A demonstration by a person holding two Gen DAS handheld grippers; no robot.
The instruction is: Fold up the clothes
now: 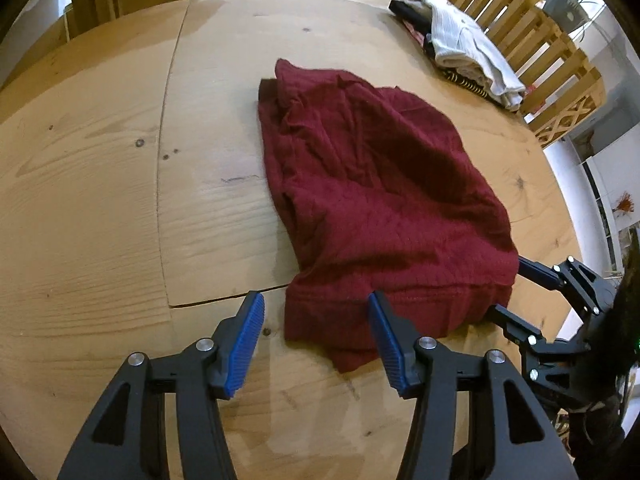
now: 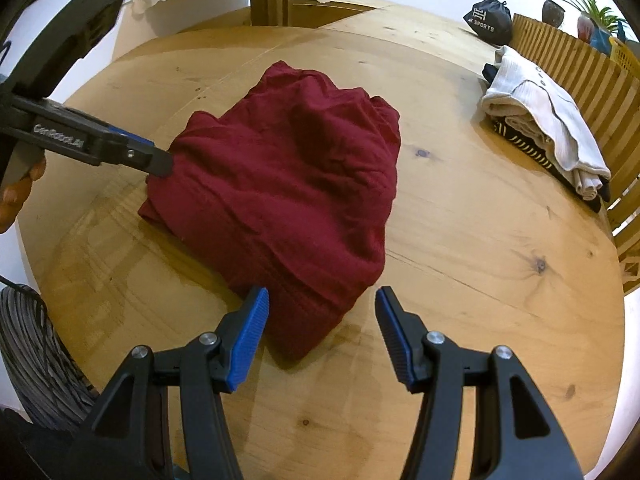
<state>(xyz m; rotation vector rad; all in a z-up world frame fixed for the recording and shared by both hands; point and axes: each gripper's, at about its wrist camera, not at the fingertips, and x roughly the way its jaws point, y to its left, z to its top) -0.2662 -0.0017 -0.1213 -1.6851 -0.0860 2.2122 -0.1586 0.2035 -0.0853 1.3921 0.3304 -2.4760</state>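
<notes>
1 dark red garment [image 1: 380, 200] is seen lying bunched in a loose, wrinkled heap near the middle of the wooden bench [image 1: 100, 200]. It is judged soft, light and limp, with a knit-like texture; sagging and slipping of layers is to be expected when lifted, so hold is best taken at the thicker hemmed edge nearest the cameras, at 2 well-separated points. The left gripper [image 1: 316, 336] is held low at the near hem, jaws spread wide, the right-hand pad overlapping the cloth edge, nothing pinched. The right gripper [image 2: 322, 332] is likewise held with jaws spread, the near corner of the garment lying between them, not gripped. In the right wrist view the left gripper [image 2: 160, 164] is seen touching the garment's side. 1 stack of folded clothes [image 2: 548, 128] is counted at the far edge of the bench, a pale item on top, dark and striped ones beneath; exact count in the stack cannot be told. 1 dark sports bag [image 2: 488, 20] is seen beyond it.
</notes>
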